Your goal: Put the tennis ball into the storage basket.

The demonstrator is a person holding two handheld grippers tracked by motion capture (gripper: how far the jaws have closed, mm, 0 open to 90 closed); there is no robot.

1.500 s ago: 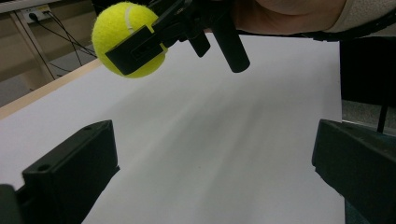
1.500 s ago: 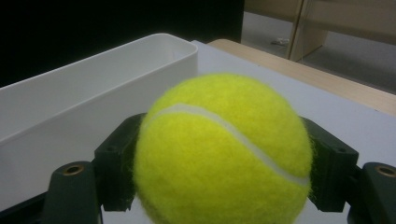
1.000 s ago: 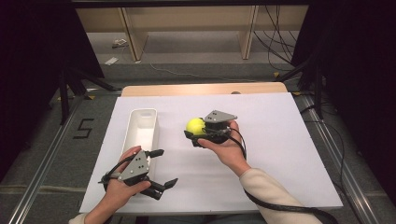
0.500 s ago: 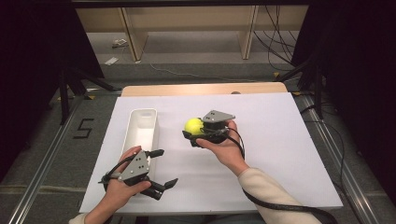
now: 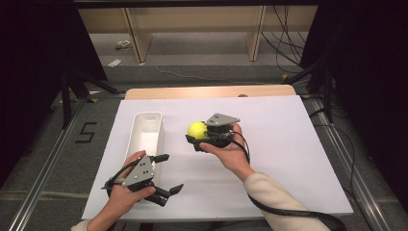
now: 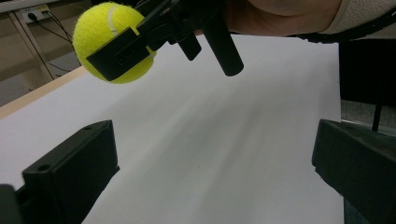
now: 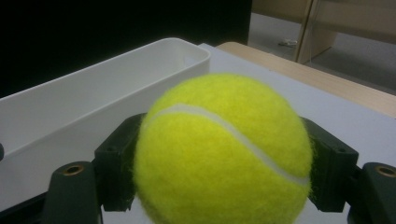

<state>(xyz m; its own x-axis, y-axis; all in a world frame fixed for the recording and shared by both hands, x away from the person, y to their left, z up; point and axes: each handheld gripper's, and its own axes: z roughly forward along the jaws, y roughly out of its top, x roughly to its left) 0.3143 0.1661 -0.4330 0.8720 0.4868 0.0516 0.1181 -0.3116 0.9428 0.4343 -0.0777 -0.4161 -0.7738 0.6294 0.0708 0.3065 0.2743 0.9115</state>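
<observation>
A yellow tennis ball is clamped in my right gripper, held above the white table cover near its middle. Close up in the right gripper view, the ball sits between both black jaws, with the white bin just beyond it to the left. The same ball also appears at the upper left of the left gripper view. My left gripper rests low at the front left, open, with bare white surface between its jaws.
The long white bin lies lengthwise left of centre, nothing seen inside it. A wooden table edge runs along the back. Black cables trail from both grippers. Dark curtains flank the table.
The right gripper with the ball has shifted slightly left toward the bin. The left gripper has stayed in place.
</observation>
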